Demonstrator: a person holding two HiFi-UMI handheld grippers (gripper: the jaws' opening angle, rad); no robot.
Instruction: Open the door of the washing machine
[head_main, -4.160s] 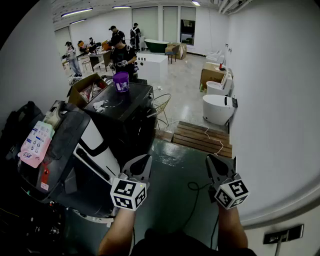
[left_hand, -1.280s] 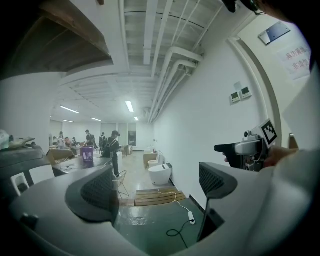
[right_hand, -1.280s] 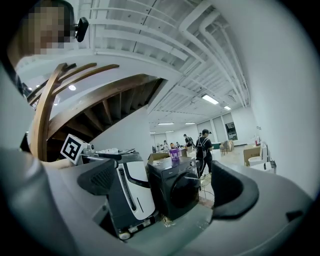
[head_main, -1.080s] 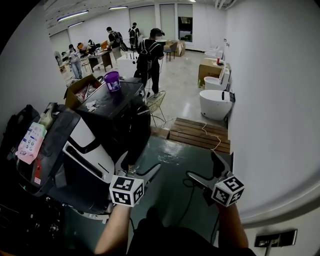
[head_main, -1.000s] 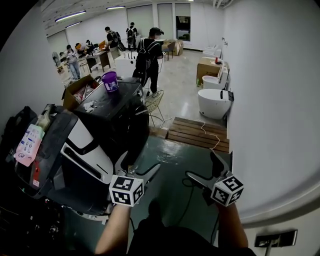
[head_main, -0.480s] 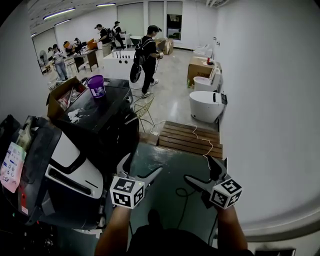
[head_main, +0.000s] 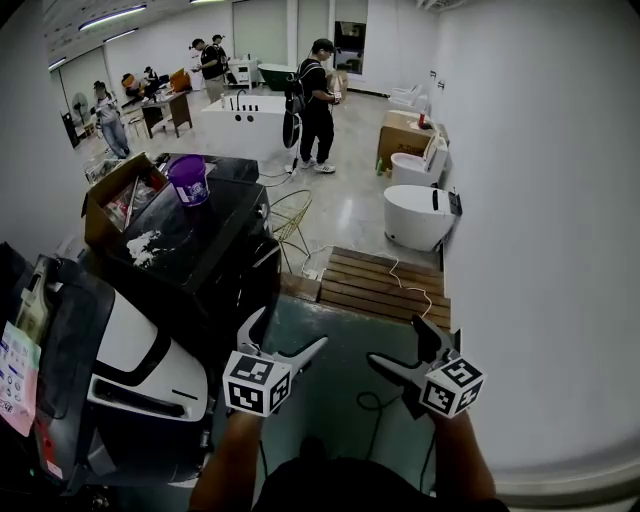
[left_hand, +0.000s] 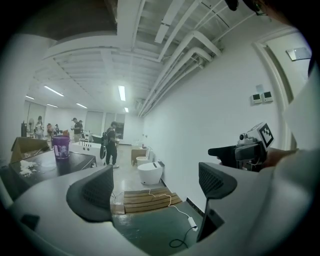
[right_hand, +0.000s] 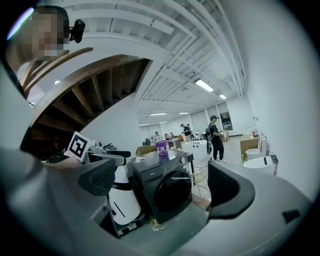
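The black front-loading washing machine (head_main: 215, 255) stands left of me with a purple bucket (head_main: 188, 180) on its top. In the right gripper view its round door (right_hand: 172, 194) faces me and is shut. My left gripper (head_main: 290, 330) is held over the green floor just right of the machine's front, jaws open and empty. My right gripper (head_main: 395, 342) hovers level with it further right, also open and empty. Neither touches the machine. The right gripper view looks between its pads (right_hand: 231, 192) at the door. The left gripper view points away, toward the right wall.
A white-and-black appliance (head_main: 140, 360) leans at the near left. A wooden pallet (head_main: 385, 285), a white toilet (head_main: 415, 215) and a wire basket (head_main: 290, 215) lie beyond. A cable (head_main: 375, 400) runs over the floor. A person (head_main: 318, 100) stands at the back.
Both grippers went from narrow to wide open early on and stay open. My view has swung right, so the washer sits further left. The standing person has walked away toward the back.
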